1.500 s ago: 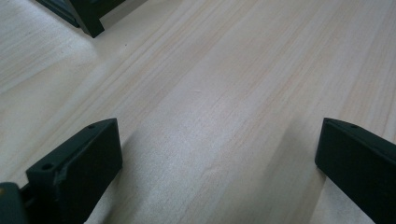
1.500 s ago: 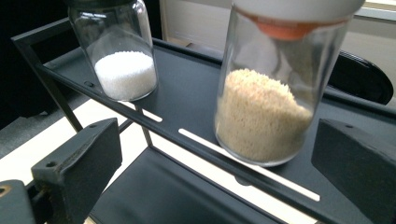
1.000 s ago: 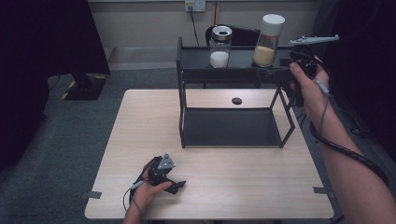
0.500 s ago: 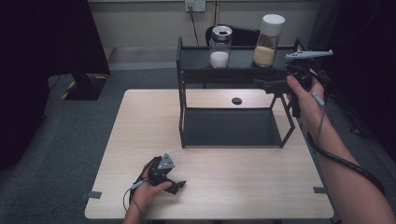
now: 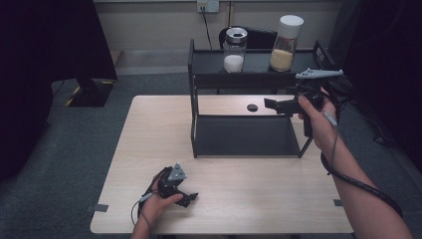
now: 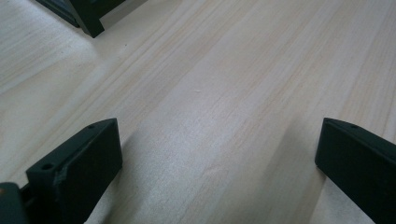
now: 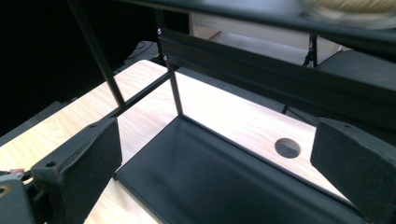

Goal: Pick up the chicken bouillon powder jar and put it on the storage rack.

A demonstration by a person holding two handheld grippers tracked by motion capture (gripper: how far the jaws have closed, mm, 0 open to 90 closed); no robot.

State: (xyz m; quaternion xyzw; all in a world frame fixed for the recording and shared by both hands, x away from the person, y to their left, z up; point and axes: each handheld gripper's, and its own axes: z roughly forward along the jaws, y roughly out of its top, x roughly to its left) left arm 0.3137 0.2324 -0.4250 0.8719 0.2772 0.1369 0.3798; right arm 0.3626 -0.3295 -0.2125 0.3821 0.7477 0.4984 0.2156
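Left tongs [image 5: 188, 198]: mine, resting on the near table [image 5: 239, 209], jaws wide, nothing between them.
Open jar [image 5: 234, 50]: top shelf of black rack [image 5: 199, 119], left of the capped jar [image 5: 286, 43].
Right tongs [image 5: 272, 105]: raised beside the rack's right end, jaws wide, empty.

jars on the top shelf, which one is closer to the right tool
The jar with the white lid, holding yellowish grains, is nearer the right tool; the open-topped jar of white powder stands further left.

A black two-tier metal rack [image 5: 247, 137] stands upright at the table's far side. Two jars, one lidless [image 5: 234, 50] and one white-capped [image 5: 285, 43], are set on its top shelf.
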